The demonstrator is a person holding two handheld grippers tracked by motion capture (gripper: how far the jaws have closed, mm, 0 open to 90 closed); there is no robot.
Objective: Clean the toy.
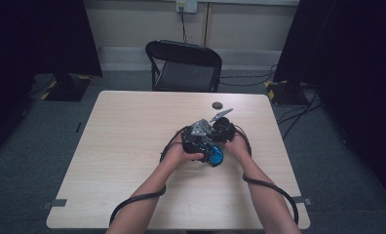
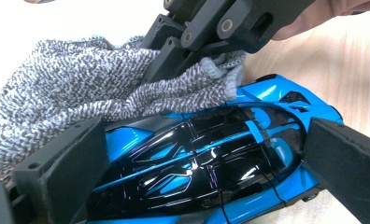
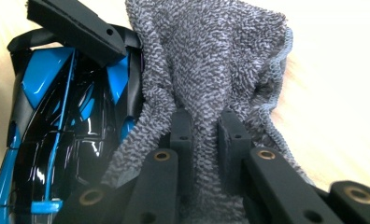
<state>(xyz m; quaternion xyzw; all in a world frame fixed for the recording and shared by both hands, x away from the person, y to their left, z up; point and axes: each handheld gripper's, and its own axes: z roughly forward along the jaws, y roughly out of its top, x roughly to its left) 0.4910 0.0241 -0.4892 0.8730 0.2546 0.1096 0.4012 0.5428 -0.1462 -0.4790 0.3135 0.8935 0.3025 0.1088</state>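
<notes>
While both my forearms meet over the tabletop [image 1: 132, 146], my left hand-held gripper [image 2: 197, 158] clamps the glossy blue-and-black toy car [image 2: 211, 163], and my right hand-held gripper [image 3: 204, 135] pinches the grey knitted cloth [image 3: 211, 60] lying against it.

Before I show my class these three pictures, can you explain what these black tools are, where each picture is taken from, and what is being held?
A person holds a hand tool with two black jaws in each hand. One picture looks down on the table from above; the other two come from cameras riding on the tools. The left gripper clamps a blue and black toy car across its body. The right gripper is shut on a grey knitted cloth, which lies against the car. A small dark disc lies farther back on the table.
</notes>
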